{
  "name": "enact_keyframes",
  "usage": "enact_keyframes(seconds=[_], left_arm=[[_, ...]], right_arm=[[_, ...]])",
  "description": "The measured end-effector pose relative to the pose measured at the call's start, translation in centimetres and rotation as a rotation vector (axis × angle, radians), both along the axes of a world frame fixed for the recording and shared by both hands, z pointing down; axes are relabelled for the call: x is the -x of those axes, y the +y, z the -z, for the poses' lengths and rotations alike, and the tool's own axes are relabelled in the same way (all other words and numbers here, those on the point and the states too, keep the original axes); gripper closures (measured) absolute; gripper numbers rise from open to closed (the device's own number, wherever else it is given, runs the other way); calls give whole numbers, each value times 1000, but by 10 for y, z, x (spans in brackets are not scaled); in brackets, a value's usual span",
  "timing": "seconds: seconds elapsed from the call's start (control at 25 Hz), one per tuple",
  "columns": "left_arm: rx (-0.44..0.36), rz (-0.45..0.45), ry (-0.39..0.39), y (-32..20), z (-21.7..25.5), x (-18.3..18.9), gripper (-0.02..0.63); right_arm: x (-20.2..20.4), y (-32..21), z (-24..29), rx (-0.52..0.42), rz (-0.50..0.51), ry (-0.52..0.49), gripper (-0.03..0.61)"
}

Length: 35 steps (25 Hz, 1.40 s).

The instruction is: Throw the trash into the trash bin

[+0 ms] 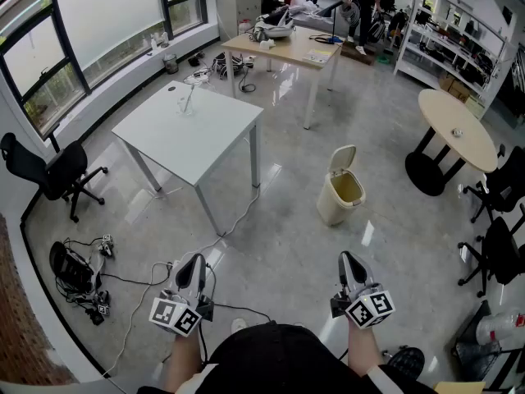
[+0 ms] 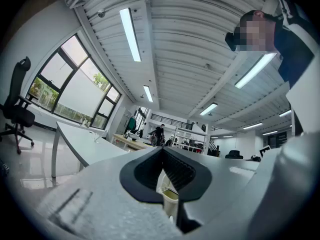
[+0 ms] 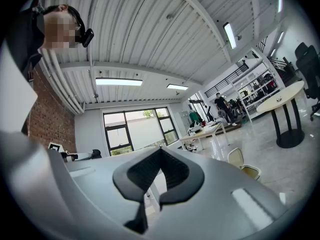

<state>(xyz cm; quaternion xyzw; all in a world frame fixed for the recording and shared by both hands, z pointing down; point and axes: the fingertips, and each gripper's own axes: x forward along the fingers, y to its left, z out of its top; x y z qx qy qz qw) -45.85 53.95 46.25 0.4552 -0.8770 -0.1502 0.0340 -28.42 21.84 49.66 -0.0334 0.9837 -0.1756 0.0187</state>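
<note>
The cream trash bin [image 1: 343, 189] stands on the floor ahead with its lid tipped open. A small clear item [image 1: 187, 103] lies on the white table [image 1: 205, 142] at the far left. My left gripper [image 1: 197, 262] and right gripper [image 1: 345, 258] hang level near my body, well short of both table and bin. Each has its tips together with nothing between them. In the left gripper view the gripper [image 2: 162, 149] frames the bin [image 2: 170, 200] through the hollow under its tips. In the right gripper view the bin [image 3: 246, 168] stands to the right of the gripper [image 3: 161, 149].
A wooden desk [image 1: 287, 49] with clutter stands behind the white table, and a round table [image 1: 455, 125] at the right. Black office chairs [image 1: 45, 171] [image 1: 500, 249] flank the room. Cables and gear [image 1: 82, 277] lie on the floor at the left. A person [image 1: 361, 6] stands far back.
</note>
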Motion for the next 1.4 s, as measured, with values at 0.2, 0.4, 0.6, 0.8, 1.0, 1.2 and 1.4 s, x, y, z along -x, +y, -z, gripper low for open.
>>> enact_keyframes(seconds=[0.2, 0.4, 0.6, 0.8, 1.0, 1.2, 1.4], left_arm=[[4, -8, 18, -2, -7, 2, 614], [2, -45, 23, -9, -11, 13, 614], [-9, -103, 19, -24, -8, 23, 614], [-16, -160, 10, -37, -7, 30, 614], [-4, -238, -15, -57, -4, 37, 614], [-44, -340, 3, -79, -7, 30, 614], [-33, -457, 12, -112, -12, 12, 614]], right_arm=[[1, 1, 0, -15, -5, 19, 575], [-2, -1, -3, -22, -46, 29, 575], [-14, -6, 1, -30, -108, 41, 575], [-28, -9, 5, -31, -180, 28, 574], [-50, -9, 7, -30, -278, 28, 574], [-93, 8, -6, 5, -399, 67, 574], [-130, 5, -2, -14, -496, 85, 574]])
